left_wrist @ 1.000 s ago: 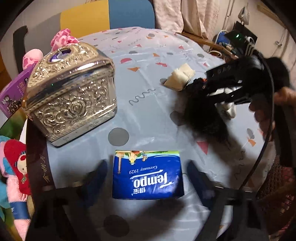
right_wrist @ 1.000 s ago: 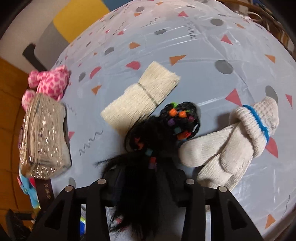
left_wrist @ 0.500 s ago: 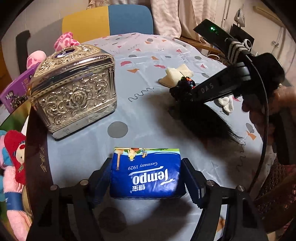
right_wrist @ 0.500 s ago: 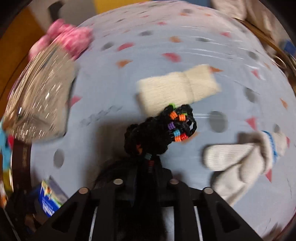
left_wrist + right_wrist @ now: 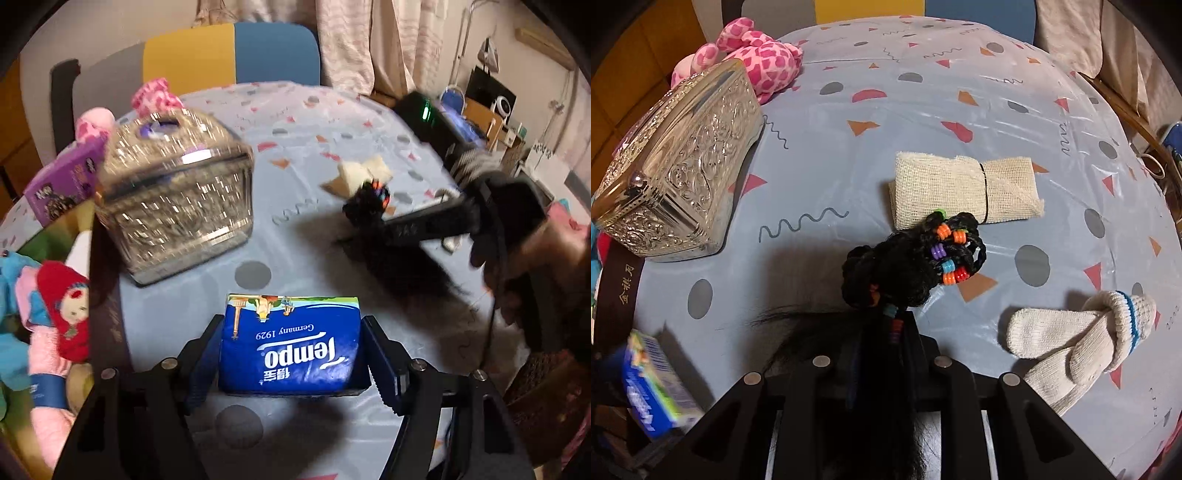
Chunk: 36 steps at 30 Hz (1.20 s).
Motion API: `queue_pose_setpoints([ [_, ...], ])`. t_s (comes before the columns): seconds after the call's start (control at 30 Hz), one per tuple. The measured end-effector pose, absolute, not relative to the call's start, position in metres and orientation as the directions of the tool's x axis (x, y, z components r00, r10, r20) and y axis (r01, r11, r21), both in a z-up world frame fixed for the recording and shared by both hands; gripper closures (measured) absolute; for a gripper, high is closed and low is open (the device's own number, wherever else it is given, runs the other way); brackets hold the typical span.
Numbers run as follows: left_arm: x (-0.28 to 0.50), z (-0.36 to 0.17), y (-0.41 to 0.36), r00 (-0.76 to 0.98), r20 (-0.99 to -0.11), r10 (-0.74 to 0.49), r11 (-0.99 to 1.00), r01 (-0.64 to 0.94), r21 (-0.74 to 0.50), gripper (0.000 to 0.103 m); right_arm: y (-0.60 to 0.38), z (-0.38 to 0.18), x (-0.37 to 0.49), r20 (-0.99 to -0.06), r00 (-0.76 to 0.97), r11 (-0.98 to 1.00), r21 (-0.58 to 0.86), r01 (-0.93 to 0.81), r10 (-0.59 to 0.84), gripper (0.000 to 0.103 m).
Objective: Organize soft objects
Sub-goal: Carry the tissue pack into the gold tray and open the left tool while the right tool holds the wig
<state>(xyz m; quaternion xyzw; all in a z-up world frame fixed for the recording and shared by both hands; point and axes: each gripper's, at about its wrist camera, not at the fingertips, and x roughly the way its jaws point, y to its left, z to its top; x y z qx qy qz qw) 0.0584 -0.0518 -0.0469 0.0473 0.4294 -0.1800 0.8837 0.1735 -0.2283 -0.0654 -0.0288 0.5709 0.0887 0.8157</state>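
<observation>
A blue Tempo tissue pack (image 5: pixel 291 354) sits between the blue pads of my left gripper (image 5: pixel 293 328), which is shut on its two sides and holds it just above the table, over its own shadow. The same pack (image 5: pixel 650 391) shows blurred at the lower left of the right wrist view. My right gripper (image 5: pixel 886 332) is shut on a black hair piece with coloured beads (image 5: pixel 912 266), whose knot sticks out past the fingers while loose strands trail back. From the left wrist view, the right gripper (image 5: pixel 406 225) hangs over the table's right side with the hair piece (image 5: pixel 369 203).
On the patterned blue table (image 5: pixel 923 110) stand an ornate silver box (image 5: pixel 683 166), a pink spotted plush (image 5: pixel 757 55), a tied cream gauze bundle (image 5: pixel 964 188) and white knitted gloves with a blue stripe (image 5: pixel 1082 343). Plush dolls (image 5: pixel 62 306) and a purple box (image 5: pixel 62 181) lie left.
My left gripper closed on the tissue pack and raised it slightly. My right gripper closed on the hair piece, rolled, and carried it leftward off the table.
</observation>
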Motion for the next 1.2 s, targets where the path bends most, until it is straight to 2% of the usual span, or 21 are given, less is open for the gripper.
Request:
queue_pose_setpoints([
  [0.13, 0.051, -0.028, -0.048, 0.596, -0.752, -0.28, 0.934, 0.351, -0.07, 0.031, -0.22, -0.066, 0.161, -0.929, 0.363, 0.975, -0.018, -0.221, 0.065, 0.083],
  [0.53, 0.037, 0.02, -0.019, 0.668, -0.687, -0.285, 0.948, 0.304, -0.097, 0.031, -0.217, -0.063, 0.154, -0.924, 0.38, 0.969, -0.058, -0.242, 0.04, 0.083],
  [0.9, 0.029, 0.034, 0.013, 0.694, -0.671, -0.261, 0.961, 0.251, -0.115, 0.031, -0.213, -0.065, 0.154, -0.921, 0.388, 0.963, -0.076, -0.258, 0.032, 0.083],
  [1.2, 0.026, 0.036, 0.065, 0.721, -0.668, -0.182, 0.983, 0.136, -0.121, 0.031, -0.213, -0.065, 0.154, -0.92, 0.39, 0.961, -0.084, -0.263, 0.027, 0.083],
])
